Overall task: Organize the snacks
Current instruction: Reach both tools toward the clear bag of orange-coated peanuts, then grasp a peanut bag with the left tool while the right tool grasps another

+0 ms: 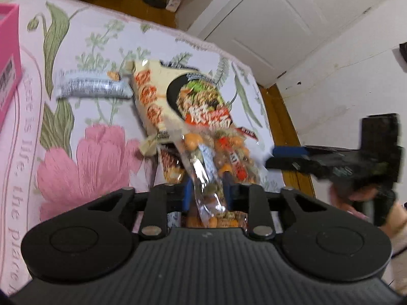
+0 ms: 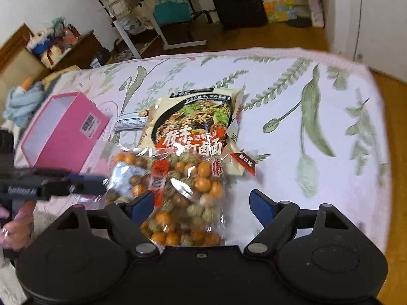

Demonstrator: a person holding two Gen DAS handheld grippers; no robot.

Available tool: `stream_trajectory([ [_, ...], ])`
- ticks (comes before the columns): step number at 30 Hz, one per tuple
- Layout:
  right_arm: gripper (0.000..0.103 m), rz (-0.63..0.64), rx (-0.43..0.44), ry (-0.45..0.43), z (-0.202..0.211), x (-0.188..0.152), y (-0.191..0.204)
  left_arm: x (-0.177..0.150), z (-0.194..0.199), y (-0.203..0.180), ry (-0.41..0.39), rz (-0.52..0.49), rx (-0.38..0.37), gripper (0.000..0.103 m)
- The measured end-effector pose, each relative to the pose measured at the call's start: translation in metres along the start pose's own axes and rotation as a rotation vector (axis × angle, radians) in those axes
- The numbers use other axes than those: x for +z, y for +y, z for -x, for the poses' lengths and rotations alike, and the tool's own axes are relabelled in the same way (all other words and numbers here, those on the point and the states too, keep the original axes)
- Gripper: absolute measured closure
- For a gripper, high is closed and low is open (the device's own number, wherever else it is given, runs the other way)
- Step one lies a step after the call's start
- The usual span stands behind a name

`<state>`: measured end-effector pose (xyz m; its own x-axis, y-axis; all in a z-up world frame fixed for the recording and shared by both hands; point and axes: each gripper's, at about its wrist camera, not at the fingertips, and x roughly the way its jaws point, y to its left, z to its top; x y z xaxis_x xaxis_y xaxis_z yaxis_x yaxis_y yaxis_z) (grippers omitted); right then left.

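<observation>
Snacks crowd the floral sheet (image 2: 318,157): left gripper (image 1: 207,190) pinches the clear nut bag (image 2: 178,193) — lying over the noodle packet (image 2: 193,122) — right gripper (image 2: 202,203) gaping around it; pink box (image 2: 63,132) nearby.

Left gripper (image 1: 207,190) body: black ribbed housing, flanked by two round black discs.
Left gripper linkage: black bars, joined by silver round-headed pins.
Left gripper finger pads (image 1: 187,194): blue.
Right gripper (image 2: 202,204) body: black housing with two round discs; one small screw is set at the front edge.
Right gripper linkage: black arms with triangular cut-outs and silver pins.
Right gripper fingers (image 2: 263,206): blue pads on black carriers.
Left hand (image 2: 15,225): a ring is worn on one finger.
Right hand (image 1: 356,198): blurred; a black strap is seen beside it.
</observation>
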<state>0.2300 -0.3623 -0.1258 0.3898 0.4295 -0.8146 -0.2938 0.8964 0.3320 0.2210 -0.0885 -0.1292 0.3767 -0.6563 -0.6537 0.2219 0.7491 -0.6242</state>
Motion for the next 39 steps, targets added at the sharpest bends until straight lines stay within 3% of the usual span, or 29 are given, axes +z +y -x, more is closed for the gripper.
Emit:
stream_trajectory([
  [6, 0.014, -0.256, 0.161, -0.080, -0.039, -0.021, -0.047, -0.003, -0.002, -0.007, -0.030, -0.053, 0.030, 0.087],
  [8, 0.015, -0.275, 0.198, -0.082, -0.039, -0.030, -0.051, -0.004, -0.004, -0.008, -0.043, -0.063, 0.039, 0.087],
  [14, 0.032, -0.192, 0.117, -0.084, -0.024, -0.026, -0.041, -0.004, -0.011, -0.004, -0.049, 0.010, 0.013, 0.087],
  [16, 0.044, -0.152, 0.072, -0.087, -0.020, -0.022, -0.037, -0.004, -0.011, -0.004, -0.049, 0.025, -0.005, 0.087],
  [19, 0.048, -0.144, 0.045, -0.056, -0.012, -0.018, -0.035, -0.003, -0.012, -0.009, -0.048, 0.016, 0.001, 0.083],
  [20, 0.048, -0.159, 0.055, -0.051, -0.010, -0.017, -0.035, -0.003, -0.013, -0.010, -0.049, 0.021, 0.007, 0.083],
  [22, 0.032, -0.212, 0.031, -0.036, -0.010, -0.015, -0.036, -0.002, -0.017, -0.012, -0.042, 0.021, 0.036, 0.084],
  [24, 0.029, -0.285, 0.075, 0.012, -0.021, -0.017, -0.042, -0.004, -0.023, -0.011, -0.024, 0.033, 0.034, 0.084],
  [25, 0.020, -0.305, 0.081, 0.025, -0.026, -0.020, -0.044, -0.005, -0.024, -0.011, -0.036, 0.037, 0.037, 0.084],
  [27, 0.013, -0.314, 0.056, -0.003, -0.033, -0.027, -0.048, -0.008, -0.023, -0.010, -0.043, 0.025, 0.038, 0.084],
  [29, 0.023, -0.342, 0.074, -0.036, -0.029, -0.030, -0.054, -0.008, -0.022, -0.008, -0.043, 0.039, 0.027, 0.084],
  [31, 0.040, -0.324, 0.108, -0.060, -0.025, -0.029, -0.056, -0.008, -0.024, -0.006, -0.039, 0.054, 0.025, 0.084],
  [33, 0.044, -0.320, 0.132, -0.055, -0.023, -0.027, -0.054, -0.008, -0.024, -0.004, -0.038, 0.063, 0.026, 0.084],
  [35, 0.054, -0.258, 0.114, -0.049, -0.020, -0.023, -0.046, -0.008, -0.022, -0.007, -0.038, 0.056, 0.030, 0.084],
  [37, 0.071, -0.201, 0.088, -0.034, -0.014, -0.019, -0.035, -0.006, -0.019, -0.010, -0.032, 0.049, 0.025, 0.084],
  [39, 0.073, -0.186, 0.070, 0.006, -0.006, -0.020, -0.027, -0.005, -0.015, -0.013, -0.033, 0.042, 0.013, 0.084],
])
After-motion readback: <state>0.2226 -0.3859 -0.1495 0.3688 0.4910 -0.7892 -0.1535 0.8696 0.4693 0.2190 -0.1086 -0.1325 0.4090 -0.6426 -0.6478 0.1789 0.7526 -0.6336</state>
